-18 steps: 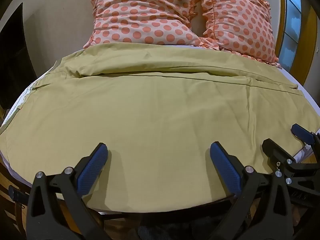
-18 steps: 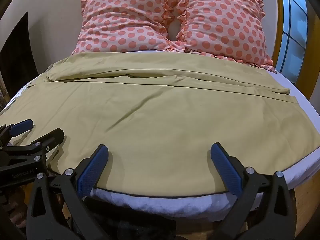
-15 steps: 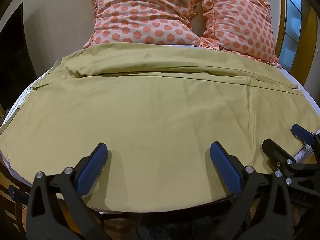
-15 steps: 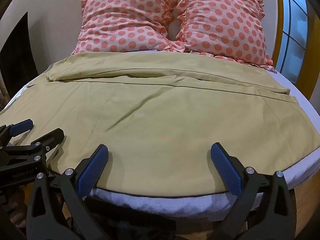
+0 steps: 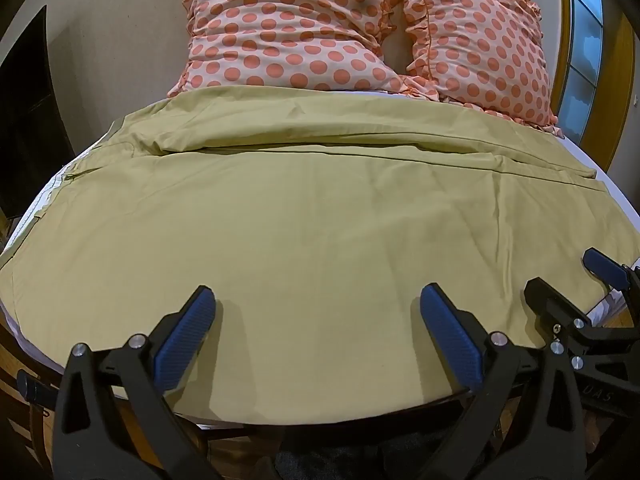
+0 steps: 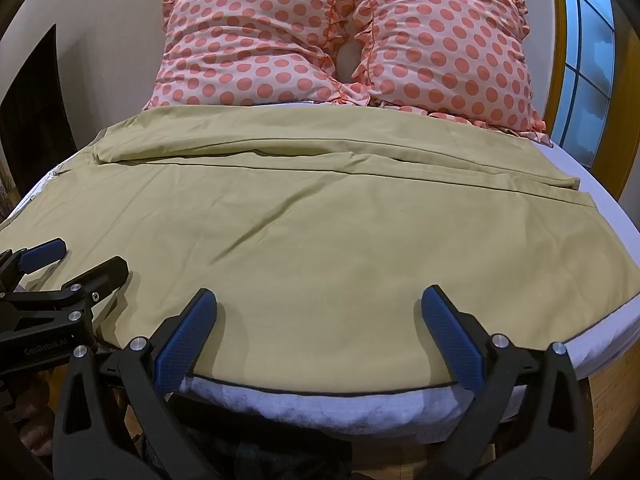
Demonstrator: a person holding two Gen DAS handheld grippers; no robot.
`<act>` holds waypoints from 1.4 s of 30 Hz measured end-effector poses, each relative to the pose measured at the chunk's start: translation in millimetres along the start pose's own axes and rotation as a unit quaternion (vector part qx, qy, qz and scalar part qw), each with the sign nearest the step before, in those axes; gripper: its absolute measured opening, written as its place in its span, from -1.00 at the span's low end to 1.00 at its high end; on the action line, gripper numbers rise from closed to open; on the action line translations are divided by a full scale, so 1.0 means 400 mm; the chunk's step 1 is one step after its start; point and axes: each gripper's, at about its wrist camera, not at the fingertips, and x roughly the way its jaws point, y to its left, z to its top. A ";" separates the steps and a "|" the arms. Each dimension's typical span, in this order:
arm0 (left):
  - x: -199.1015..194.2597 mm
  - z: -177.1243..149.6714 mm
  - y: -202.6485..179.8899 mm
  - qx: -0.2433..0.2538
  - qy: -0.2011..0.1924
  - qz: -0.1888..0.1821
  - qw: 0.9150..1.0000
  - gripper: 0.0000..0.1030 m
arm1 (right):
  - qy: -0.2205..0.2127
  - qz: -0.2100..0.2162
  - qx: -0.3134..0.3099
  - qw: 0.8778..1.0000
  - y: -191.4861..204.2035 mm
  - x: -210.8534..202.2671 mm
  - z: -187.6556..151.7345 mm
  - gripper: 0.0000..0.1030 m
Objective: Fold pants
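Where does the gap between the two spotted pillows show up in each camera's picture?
Left wrist view: the gap between the pillows sits top, right of centre.
Right wrist view: the gap sits top, just right of centre.
Shared landmark: the long fold line in the yellow-green pants crosses both pictures below the pillows.

The right gripper (image 6: 318, 320) hangs over the near edge of the bed, its blue-padded fingers (image 6: 186, 340) spread wide, gripping nothing. Olive pants (image 6: 312, 216) lie flat across the white mattress (image 6: 320, 404). The left gripper (image 6: 76, 260) shows at near left, jaws apart. Two polka-dot pillows (image 6: 344, 44) sit at the far end.
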 end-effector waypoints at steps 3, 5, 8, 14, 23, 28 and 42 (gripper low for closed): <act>0.000 0.000 0.000 0.000 0.000 0.000 1.000 0.97 | 0.000 0.000 0.000 1.000 0.000 0.000 -0.001 0.97; 0.000 0.000 0.000 0.000 0.000 0.000 1.000 0.97 | 0.000 0.000 0.000 1.000 0.000 0.000 -0.001 0.97; 0.000 0.000 0.000 0.000 0.000 0.000 1.000 0.97 | -0.001 0.000 0.000 1.000 0.000 0.000 -0.002 0.97; 0.000 0.000 0.000 0.000 -0.001 0.000 1.000 0.97 | -0.002 0.000 0.000 1.000 -0.001 0.000 -0.004 0.97; 0.000 0.000 0.000 0.000 -0.001 0.000 1.000 0.97 | -0.003 0.000 0.000 1.000 -0.001 -0.001 -0.006 0.97; 0.000 0.000 0.000 0.000 -0.001 0.000 1.000 0.97 | -0.004 0.000 0.000 1.000 -0.001 -0.001 -0.008 0.97; 0.000 0.000 0.000 0.000 -0.003 0.000 1.000 0.97 | -0.014 0.003 -0.002 1.000 -0.005 0.000 -0.004 0.97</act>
